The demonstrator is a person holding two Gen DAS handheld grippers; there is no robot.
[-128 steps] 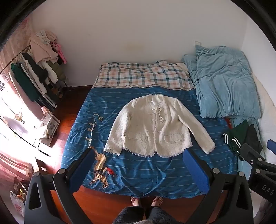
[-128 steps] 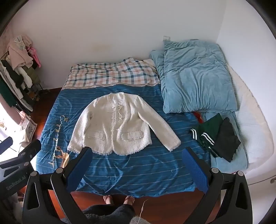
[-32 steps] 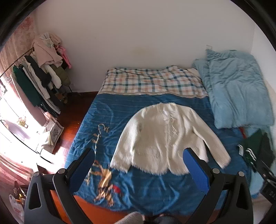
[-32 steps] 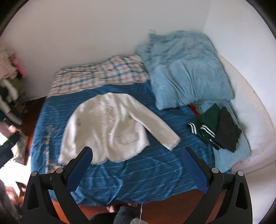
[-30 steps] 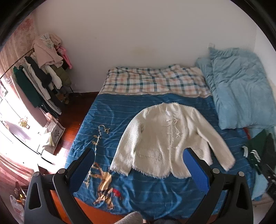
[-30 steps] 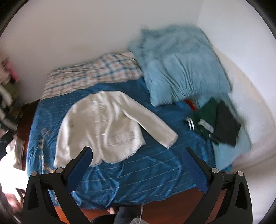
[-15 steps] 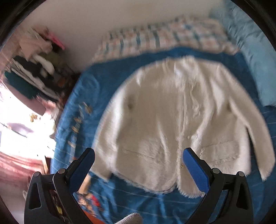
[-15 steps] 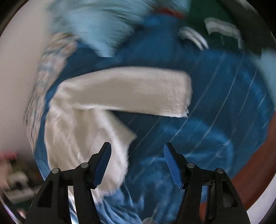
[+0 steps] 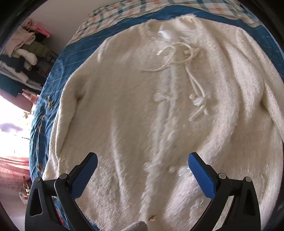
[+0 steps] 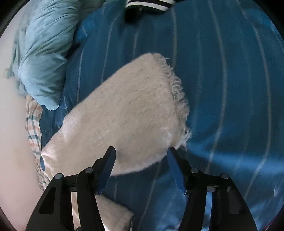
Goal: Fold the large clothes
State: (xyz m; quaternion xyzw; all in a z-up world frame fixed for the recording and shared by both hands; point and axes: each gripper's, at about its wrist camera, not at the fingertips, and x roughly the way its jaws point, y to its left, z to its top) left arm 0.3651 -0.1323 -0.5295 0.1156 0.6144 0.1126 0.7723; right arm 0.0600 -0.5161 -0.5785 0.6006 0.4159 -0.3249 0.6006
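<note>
A cream fuzzy cardigan (image 9: 134, 110) lies flat and face up on the blue striped bedspread (image 9: 53, 78), its tie cords (image 9: 177, 60) loose at the neck. My left gripper (image 9: 142, 163) is open and hangs close above the cardigan's lower front. In the right wrist view the cardigan's sleeve (image 10: 127, 113) lies on the bedspread (image 10: 230, 88), its frayed cuff (image 10: 177, 92) pointing right. My right gripper (image 10: 141, 158) is open, its jaws on either side of the sleeve's lower edge near the cuff.
A light blue duvet (image 10: 42, 46) is bunched at the upper left of the right wrist view. A dark garment with white stripes (image 10: 147, 5) lies at the top. A plaid sheet (image 9: 127, 8) covers the bed's head. A rack of clothes (image 9: 19, 53) stands left of the bed.
Both grippers have dropped from high above the bed to close over the cardigan. The left went to the lower front, the right to the sleeve near the cuff, with its jaws narrower.
</note>
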